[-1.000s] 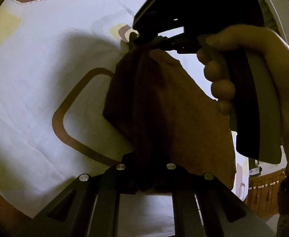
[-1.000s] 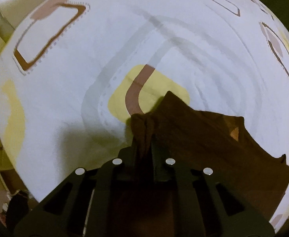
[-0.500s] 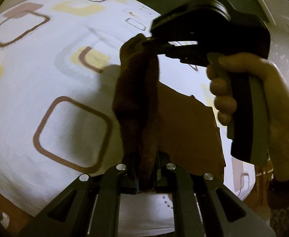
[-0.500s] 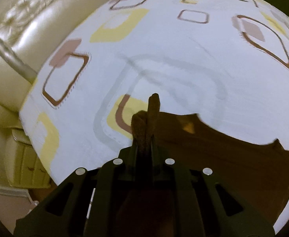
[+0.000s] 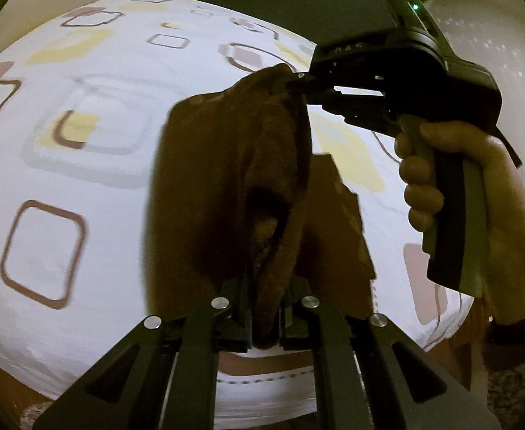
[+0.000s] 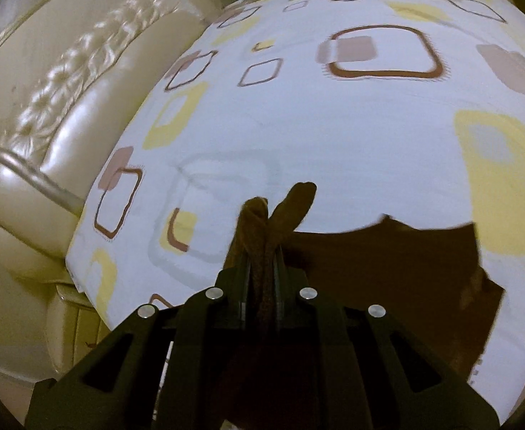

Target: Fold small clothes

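Brown cloth point(image 5: 226, 186) lifted over the patterned bed sheet point(image 5: 83, 179).
I have my left tool point(image 5: 264, 304) clamped on one bunched edge, my right tool point(image 5: 298, 84) pinching another; the rest trails onto the bed.

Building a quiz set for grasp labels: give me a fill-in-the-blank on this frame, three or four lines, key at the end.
1. Both grippers are shut on the same ____ garment.
2. The right gripper is held by a bare ____.
3. The left gripper pinches a bunched edge of the ____.
4. The bed sheet is white with rounded ____ printed on it.

Missing words: brown; hand; garment; squares
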`<state>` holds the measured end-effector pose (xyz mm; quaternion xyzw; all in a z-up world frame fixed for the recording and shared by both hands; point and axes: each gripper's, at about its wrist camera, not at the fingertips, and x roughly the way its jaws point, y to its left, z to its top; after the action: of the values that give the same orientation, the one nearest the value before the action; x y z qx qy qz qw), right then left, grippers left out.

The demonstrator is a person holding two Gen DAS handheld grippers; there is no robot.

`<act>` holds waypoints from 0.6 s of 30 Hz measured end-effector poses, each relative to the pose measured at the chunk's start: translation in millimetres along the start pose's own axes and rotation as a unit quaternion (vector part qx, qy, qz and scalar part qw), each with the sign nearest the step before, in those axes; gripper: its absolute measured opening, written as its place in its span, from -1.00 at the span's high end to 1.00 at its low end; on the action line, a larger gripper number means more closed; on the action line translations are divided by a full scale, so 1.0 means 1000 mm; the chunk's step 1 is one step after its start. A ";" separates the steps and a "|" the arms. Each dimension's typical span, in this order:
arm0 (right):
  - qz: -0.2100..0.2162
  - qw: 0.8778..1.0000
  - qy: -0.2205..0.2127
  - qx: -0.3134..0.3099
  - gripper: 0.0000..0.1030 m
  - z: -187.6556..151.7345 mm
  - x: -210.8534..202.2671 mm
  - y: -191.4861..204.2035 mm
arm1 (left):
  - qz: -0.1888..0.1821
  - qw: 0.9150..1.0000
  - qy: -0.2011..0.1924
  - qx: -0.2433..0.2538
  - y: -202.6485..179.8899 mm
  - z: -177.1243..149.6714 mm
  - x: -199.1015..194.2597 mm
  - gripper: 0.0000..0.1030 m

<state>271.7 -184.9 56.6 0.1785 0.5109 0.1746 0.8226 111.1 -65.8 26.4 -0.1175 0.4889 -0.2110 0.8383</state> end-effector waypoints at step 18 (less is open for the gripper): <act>0.020 0.994 -0.033 0.102 0.81 -0.039 -0.032 -0.142 | 0.006 0.997 0.048 0.066 -0.082 -0.024 0.063 0.83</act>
<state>237.9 -320.0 -2.2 0.2775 0.4953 0.1321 0.8126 97.4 -167.5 -0.8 -0.0488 0.5145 -0.2433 0.8208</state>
